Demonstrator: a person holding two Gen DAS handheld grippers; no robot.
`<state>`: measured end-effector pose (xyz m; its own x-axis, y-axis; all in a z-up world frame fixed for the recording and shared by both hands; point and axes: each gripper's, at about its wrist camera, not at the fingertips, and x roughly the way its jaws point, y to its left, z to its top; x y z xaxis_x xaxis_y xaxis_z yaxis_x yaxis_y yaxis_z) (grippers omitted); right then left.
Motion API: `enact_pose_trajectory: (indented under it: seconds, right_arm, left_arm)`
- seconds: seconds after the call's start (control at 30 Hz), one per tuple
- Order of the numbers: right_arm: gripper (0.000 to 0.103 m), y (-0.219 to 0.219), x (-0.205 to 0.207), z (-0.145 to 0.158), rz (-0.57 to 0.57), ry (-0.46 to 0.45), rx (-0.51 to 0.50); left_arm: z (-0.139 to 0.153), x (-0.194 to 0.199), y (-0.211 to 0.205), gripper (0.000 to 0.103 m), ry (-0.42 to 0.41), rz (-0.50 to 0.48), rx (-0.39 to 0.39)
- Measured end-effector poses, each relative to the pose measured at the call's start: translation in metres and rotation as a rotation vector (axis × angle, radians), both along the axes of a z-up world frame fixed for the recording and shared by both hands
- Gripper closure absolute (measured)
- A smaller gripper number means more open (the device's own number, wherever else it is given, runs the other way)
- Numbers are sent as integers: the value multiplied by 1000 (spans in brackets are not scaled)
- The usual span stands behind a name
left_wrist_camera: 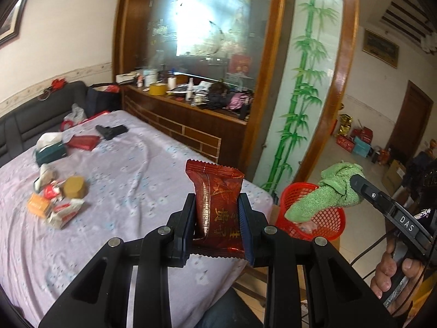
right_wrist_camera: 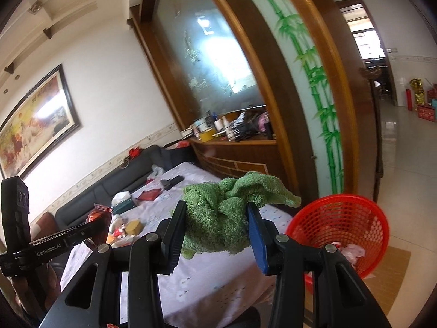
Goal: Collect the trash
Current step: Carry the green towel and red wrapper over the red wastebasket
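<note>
Up above the table's near edge, the left gripper point(left_wrist_camera: 217, 218) pinches a dark red snack packet point(left_wrist_camera: 215, 205) upright between its pads. Beside it, the right gripper point(right_wrist_camera: 215, 227) clamps a bunched green cloth point(right_wrist_camera: 224, 213) just beside the red mesh basket point(right_wrist_camera: 344, 218), while more wrappers point(left_wrist_camera: 54, 199) lie on the lilac tablecloth point(left_wrist_camera: 136, 177).

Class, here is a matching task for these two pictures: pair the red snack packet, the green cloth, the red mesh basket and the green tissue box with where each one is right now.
Things:
1. red snack packet
2. green cloth
3. red mesh basket
4. green tissue box

Places:
A. beside the table, past its edge
B. lying on the lilac tablecloth
C. clamped in the left gripper
D. clamped in the right gripper

Pairs: 1-C, 2-D, 3-A, 4-B
</note>
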<state>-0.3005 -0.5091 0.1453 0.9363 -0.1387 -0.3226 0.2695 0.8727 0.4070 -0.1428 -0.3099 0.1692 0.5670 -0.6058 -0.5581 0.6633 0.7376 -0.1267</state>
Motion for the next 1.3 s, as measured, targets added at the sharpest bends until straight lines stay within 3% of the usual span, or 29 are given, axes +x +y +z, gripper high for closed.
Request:
enact_pose_trajectory:
  seconds: [0.5,0.83,1.3]
  right_arm:
    - [57,-47,-32,4,-157,-9,12]
    - [57,-68,-45,7,-252,-9,14]
    - [57,-99,-55,-11,-362,49,36]
  left_arm:
    - [5,-6,-81,75,10,-198,-7]
    - [-8,-7,-132,75,80,-374,-33]
    - [-47,-7,-199,75,137,-446,52]
